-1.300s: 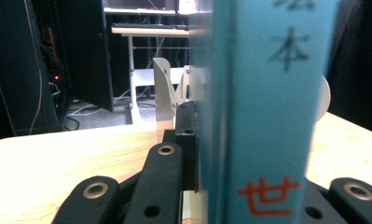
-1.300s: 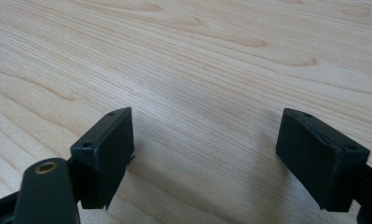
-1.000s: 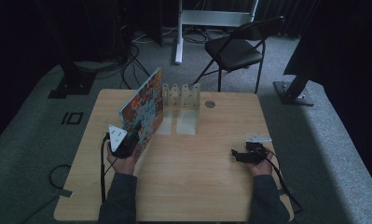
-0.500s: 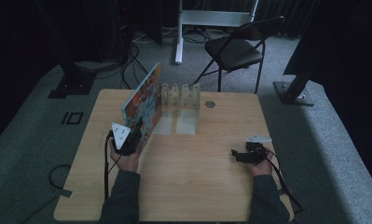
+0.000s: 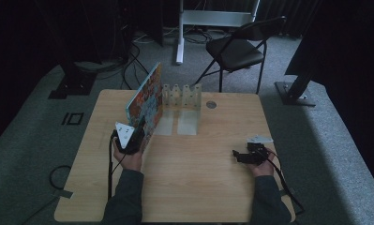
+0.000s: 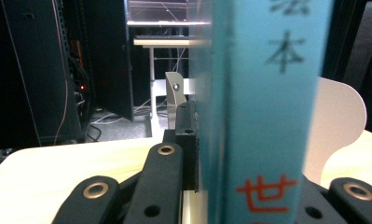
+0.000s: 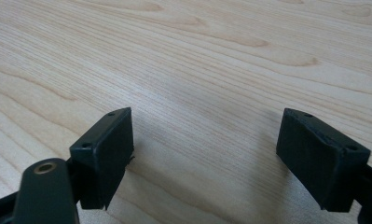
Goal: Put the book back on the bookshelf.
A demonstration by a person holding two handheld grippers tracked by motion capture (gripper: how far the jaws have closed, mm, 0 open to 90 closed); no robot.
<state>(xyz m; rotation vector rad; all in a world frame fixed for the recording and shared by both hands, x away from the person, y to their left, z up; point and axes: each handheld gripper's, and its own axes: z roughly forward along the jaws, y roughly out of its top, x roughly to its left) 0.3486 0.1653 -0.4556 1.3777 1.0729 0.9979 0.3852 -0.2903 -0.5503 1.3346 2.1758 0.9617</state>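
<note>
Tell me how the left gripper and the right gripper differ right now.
The left gripper is shut on the spine of a colourful book, which stands upright by the white book rack; the right gripper holds nothing, its jaws wide apart. The left gripper sits near the table's left middle at the rack; the right one rests low over bare wood at the right. Both are black, two-jawed and hand-held.

A light wooden table [image 5: 198, 187] carries my work. Toward its far edge, a white divider rack [image 5: 182, 98] stands on a pale base, with a small round grommet [image 5: 211, 105] in the tabletop just beside it.
</note>
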